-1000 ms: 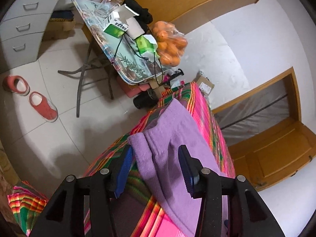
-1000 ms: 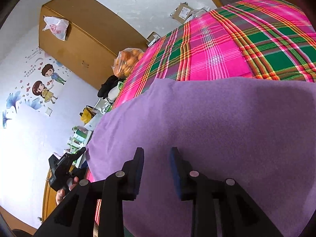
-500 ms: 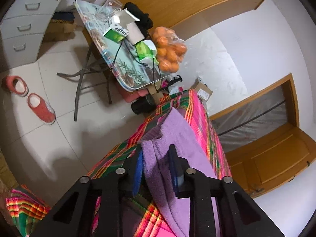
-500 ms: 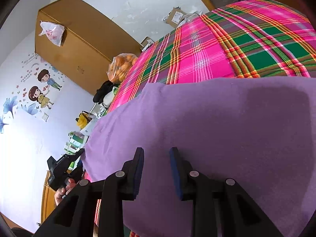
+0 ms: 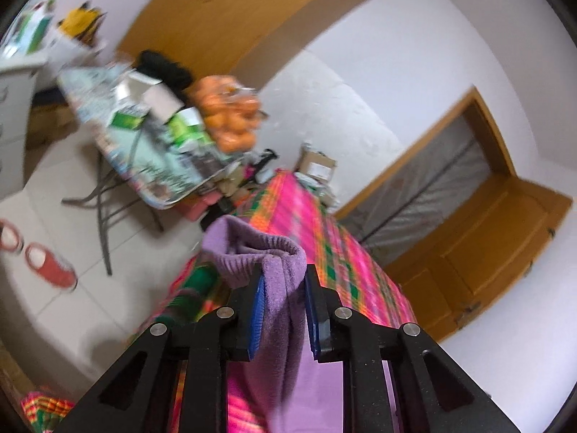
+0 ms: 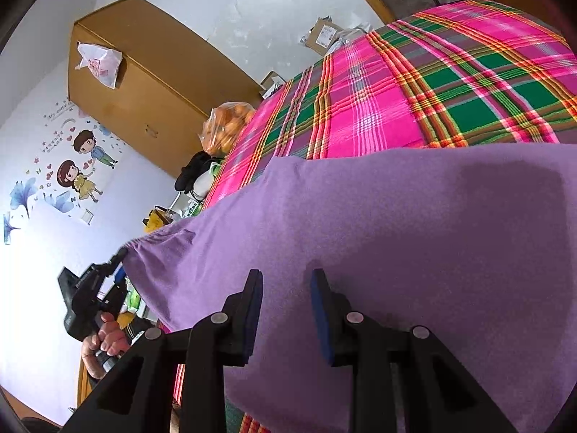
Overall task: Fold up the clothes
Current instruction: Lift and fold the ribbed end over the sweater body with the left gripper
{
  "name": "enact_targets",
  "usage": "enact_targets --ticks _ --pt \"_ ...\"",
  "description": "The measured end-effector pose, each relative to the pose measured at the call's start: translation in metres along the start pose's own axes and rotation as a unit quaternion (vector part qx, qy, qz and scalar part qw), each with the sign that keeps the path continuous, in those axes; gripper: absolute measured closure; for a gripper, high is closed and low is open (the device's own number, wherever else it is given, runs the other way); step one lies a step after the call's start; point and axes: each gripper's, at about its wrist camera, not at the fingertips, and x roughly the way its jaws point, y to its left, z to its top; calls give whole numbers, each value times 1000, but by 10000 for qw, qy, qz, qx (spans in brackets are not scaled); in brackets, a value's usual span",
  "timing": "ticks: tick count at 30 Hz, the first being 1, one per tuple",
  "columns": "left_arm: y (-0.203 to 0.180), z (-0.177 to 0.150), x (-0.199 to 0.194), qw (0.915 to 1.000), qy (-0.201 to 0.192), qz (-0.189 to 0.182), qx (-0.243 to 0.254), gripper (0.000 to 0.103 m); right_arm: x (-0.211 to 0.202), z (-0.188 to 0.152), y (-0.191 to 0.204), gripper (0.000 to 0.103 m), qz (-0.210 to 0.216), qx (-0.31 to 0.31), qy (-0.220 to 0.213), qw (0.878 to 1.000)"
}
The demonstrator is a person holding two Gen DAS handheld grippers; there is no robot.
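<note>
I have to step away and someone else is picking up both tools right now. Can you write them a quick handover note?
Left tool: jaws closing on a bunched corner of the purple garment, raised off the plaid bedspread.
Right tool: over the garment's flat middle, jaws slightly apart; whether it grips cloth cannot be told.
Garment: mostly spread on the bedspread, only the left corner raised.
Done: corner picked up.
Left: probably carry that corner across for the first fold, then the remaining folds.
</note>
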Motion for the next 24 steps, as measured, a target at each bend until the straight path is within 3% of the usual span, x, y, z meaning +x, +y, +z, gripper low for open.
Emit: enact_targets --ticks 5,10,19,24 --pt "-47 -9 9 9977 153 -254 614 83 -7 -2 -5 74 42 49 -56 10000" --pt "-91 -29 20 9899 414 -566 1230 83 -15 -2 -12 74 75 119 -125 9998" --pt "-151 -90 49 9596 1289 -1029 2281 83 -30 -2 -27 74 102 255 -276 9992" --pt "-170 -127 65 9346 1843 -1288 2756 83 -35 -1 -35 74 105 329 -322 9989"
